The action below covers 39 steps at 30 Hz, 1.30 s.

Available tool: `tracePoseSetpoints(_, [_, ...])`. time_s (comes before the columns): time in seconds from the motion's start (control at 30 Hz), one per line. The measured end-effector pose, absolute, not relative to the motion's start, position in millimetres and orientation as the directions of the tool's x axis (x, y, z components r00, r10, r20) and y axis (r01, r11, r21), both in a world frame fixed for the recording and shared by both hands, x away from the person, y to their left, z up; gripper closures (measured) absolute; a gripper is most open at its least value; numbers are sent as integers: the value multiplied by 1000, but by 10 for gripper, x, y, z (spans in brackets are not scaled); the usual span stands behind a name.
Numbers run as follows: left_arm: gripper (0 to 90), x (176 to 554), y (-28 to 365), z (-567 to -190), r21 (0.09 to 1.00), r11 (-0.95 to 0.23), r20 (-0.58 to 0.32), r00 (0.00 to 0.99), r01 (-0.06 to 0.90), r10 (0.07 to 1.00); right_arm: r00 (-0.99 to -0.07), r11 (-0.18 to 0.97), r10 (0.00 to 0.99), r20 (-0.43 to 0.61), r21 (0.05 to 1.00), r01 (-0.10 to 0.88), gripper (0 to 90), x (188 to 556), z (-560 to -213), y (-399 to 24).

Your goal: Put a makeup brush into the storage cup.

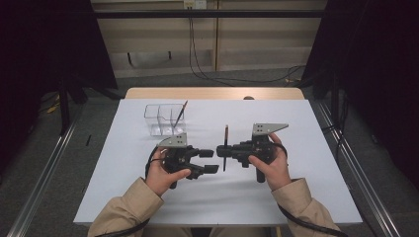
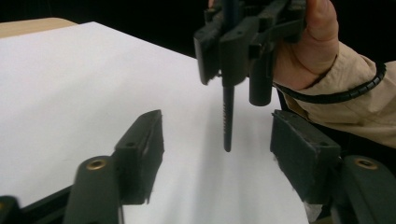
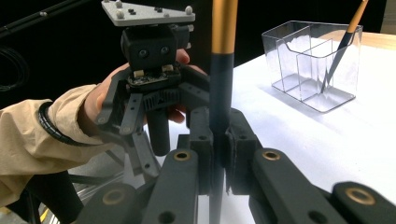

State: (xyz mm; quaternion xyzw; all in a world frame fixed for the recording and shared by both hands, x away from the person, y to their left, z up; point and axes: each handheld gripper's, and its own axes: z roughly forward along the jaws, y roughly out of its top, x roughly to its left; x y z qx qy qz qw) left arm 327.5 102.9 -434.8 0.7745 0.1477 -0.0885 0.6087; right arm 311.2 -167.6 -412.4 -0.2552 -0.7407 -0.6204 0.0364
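Note:
A dark pen with an orange-gold upper end (image 1: 226, 143) stands upright over the middle of the white table (image 1: 296, 192). My right gripper (image 1: 221, 150) is shut on it, pads clamped on the dark barrel (image 3: 223, 93). My left gripper (image 1: 210, 161) faces it from the left with its jaws open. In the left gripper view the pen's lower end (image 2: 227, 116) hangs between the two open pads (image 2: 144, 140) without touching either. The right gripper (image 2: 224, 51) grips it higher up.
A clear plastic organiser with compartments (image 1: 158, 118) stands at the back left of the table. A second pen (image 1: 180, 114) leans in it, orange end up (image 3: 343, 44). Dark curtains hang on both sides, and a wooden edge (image 1: 212, 93) lies behind the white surface.

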Motion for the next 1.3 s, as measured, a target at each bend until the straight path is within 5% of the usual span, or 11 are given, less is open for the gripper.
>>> tracePoseSetpoints(0.5, [46, 3330, 1068, -4236, 919, -180, -326, 933, 351, 153, -871, 98, 340, 356, 907, 409, 840, 3087, -4146, -1697])
tracePoseSetpoints(1.13, [3, 3394, 1010, -4065, 934, -113, -315, 931, 338, 185, -876, 101, 331, 351, 910, 402, 840, 3073, -4172, -1648])
tracePoseSetpoints(1.3, [67, 3407, 1013, -4045, 938, -94, -313, 933, 333, 177, -877, 103, 327, 353, 909, 404, 840, 3072, -4181, -1633])
